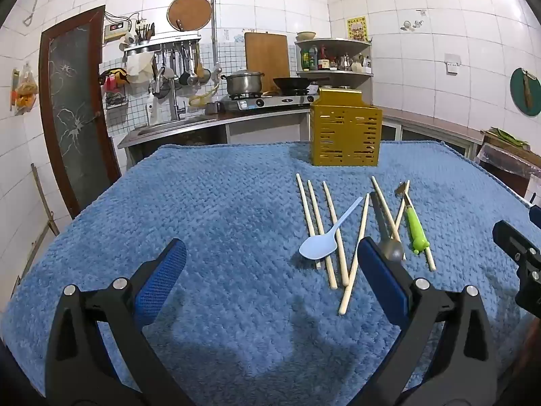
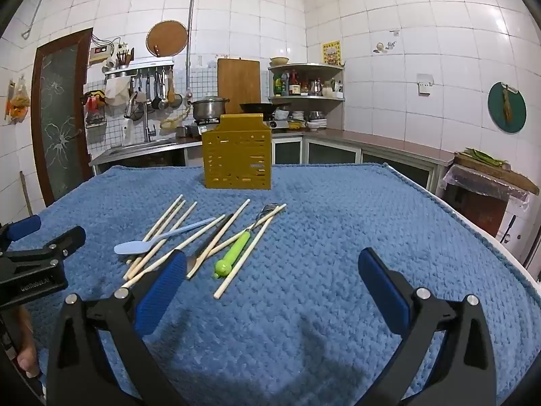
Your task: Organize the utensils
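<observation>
Both grippers hang spread wide and empty over the blue cloth, the chopsticks scattered lengthwise toward the yellow holder, lying just ahead-left of the right gripper and ahead-right of the left gripper.

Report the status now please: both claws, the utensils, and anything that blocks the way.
Left claw open, empty. Right claw open, empty. Chopsticks, blue spoon, green-handled tool loose on blue cloth; yellow holder upright behind. Path clear.
</observation>
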### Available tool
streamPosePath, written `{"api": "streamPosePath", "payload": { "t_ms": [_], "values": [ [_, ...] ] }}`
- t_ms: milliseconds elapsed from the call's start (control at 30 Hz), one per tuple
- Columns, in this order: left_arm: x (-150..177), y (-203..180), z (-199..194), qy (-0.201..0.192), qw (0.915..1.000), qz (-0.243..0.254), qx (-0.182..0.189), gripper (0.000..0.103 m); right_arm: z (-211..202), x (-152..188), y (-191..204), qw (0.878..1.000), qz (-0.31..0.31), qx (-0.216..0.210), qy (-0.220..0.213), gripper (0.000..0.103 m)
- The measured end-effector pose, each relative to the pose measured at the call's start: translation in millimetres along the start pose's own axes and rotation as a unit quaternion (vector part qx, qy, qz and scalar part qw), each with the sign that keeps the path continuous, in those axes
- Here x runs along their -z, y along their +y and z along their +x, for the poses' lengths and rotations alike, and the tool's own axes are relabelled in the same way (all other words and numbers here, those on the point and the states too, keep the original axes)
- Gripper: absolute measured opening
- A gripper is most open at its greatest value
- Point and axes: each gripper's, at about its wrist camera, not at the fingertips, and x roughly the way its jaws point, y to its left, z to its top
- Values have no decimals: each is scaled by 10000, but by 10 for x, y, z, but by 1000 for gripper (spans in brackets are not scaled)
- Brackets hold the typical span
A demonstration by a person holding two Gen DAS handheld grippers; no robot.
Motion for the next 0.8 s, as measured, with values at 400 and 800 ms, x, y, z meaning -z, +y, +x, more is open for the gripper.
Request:
{"api": "streamPosePath", "payload": {
  "t_ms": [400, 800],
  "values": [
    [1, -8, -10, -19, 10000, -28, 14, 98, 5, 5, 22, 10000, -20, 21, 38, 99],
    [0, -2, -5, -8, 10000, -29, 26, 98, -64, -55, 22, 10000, -15, 28, -29, 99]
  ]
}}
